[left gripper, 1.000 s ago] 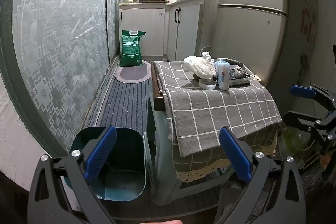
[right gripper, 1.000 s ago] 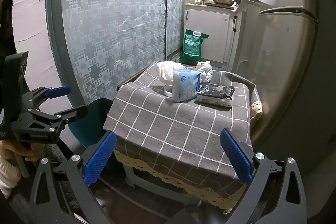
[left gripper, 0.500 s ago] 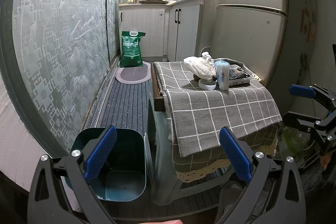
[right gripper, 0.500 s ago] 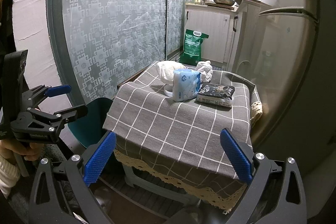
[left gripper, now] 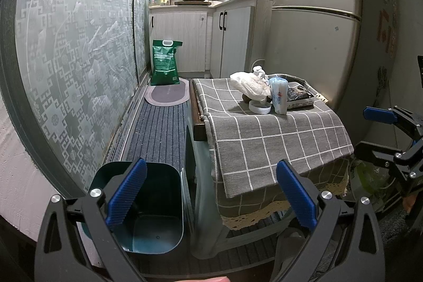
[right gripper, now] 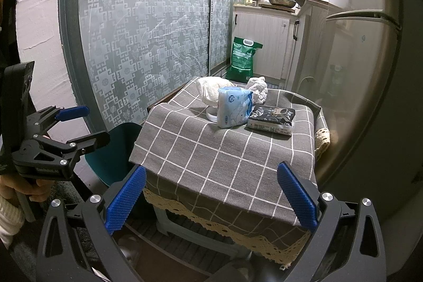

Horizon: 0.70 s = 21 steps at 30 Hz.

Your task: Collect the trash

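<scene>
A small table under a grey checked cloth (left gripper: 267,139) (right gripper: 224,149) carries trash at its far end: a white plastic bag (left gripper: 248,85) (right gripper: 211,89), a crumpled white tissue (right gripper: 257,89), a blue tissue pack (left gripper: 279,95) (right gripper: 234,107), a white round lid (left gripper: 259,106) and a black packet (left gripper: 298,94) (right gripper: 272,116). A dark teal bin (left gripper: 148,205) (right gripper: 116,152) stands on the floor left of the table. My left gripper (left gripper: 210,194) hangs open above the bin and table edge. My right gripper (right gripper: 210,198) is open before the table's near edge. Both are empty.
A frosted patterned glass door (left gripper: 66,65) runs along the left. A striped runner (left gripper: 158,134) leads to a green sack (left gripper: 165,62), an oval mat and white cabinets. A fridge (left gripper: 312,25) stands close behind the table. A hand (right gripper: 29,189) holds the left gripper.
</scene>
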Motion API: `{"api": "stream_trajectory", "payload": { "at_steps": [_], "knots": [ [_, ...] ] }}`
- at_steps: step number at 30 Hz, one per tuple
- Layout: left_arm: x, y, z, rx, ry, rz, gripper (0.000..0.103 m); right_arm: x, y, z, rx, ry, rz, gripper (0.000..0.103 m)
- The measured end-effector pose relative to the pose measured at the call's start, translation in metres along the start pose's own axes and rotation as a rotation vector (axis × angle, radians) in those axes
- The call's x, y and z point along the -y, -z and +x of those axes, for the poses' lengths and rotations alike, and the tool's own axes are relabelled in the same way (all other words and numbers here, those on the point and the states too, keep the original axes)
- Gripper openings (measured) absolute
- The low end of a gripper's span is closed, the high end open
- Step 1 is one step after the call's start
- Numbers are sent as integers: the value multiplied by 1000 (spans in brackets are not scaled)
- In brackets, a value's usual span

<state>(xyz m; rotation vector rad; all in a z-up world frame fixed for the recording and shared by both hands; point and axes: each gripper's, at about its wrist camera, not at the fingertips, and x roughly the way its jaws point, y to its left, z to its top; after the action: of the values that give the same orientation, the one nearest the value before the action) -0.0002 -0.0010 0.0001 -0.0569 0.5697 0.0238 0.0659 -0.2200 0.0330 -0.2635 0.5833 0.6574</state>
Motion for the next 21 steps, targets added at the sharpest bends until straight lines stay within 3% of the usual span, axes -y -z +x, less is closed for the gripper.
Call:
{"api": "stream_trajectory", "payload": {
  "at_steps": [21],
  "knots": [
    [0,0,0,4,4,1,100,-3,1,0,-1,6,0,100]
  ]
}}
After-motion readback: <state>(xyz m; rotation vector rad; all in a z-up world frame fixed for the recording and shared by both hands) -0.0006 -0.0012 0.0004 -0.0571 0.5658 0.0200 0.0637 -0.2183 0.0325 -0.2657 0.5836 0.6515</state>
